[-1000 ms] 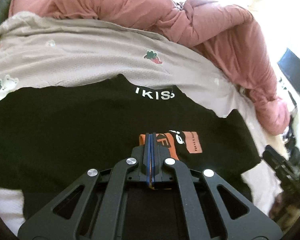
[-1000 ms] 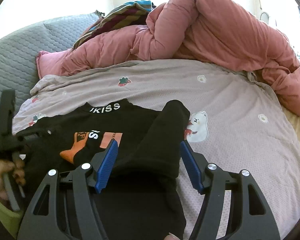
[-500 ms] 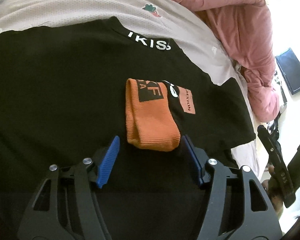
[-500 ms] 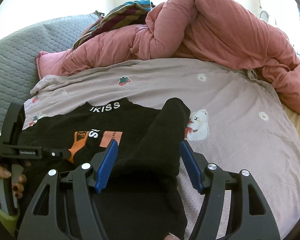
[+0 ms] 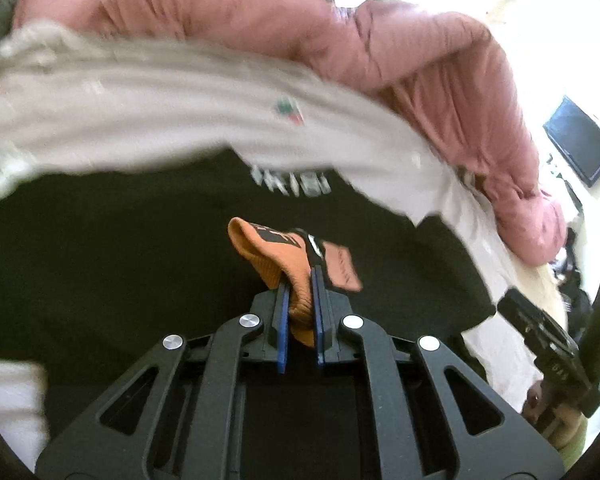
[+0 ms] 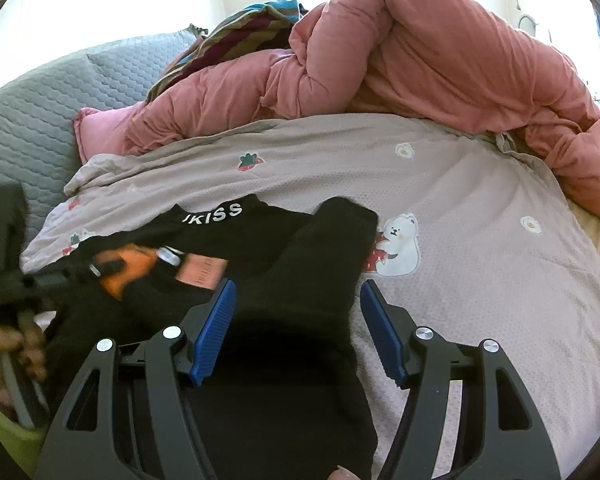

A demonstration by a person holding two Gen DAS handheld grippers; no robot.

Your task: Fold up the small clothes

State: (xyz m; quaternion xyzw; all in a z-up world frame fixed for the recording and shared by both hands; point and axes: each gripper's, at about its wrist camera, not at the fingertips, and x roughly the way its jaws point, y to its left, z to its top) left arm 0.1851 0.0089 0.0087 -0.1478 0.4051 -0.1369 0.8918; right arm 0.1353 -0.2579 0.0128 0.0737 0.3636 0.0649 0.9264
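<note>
Left hand-held gripper point(image 5: 300, 300) clamped on orange sock point(image 5: 268, 252), pink duvet point(image 5: 440, 60) beyond.

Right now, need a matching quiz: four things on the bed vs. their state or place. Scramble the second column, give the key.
Things
1. left gripper
2. right gripper
3. black shirt
4. pink duvet

States
A. bunched at the far side of the bed
B. shut on the orange cuff
C. laid flat on the sheet
D. open, astride a black sleeve

Pairs: 1-B, 2-D, 3-C, 4-A
</note>
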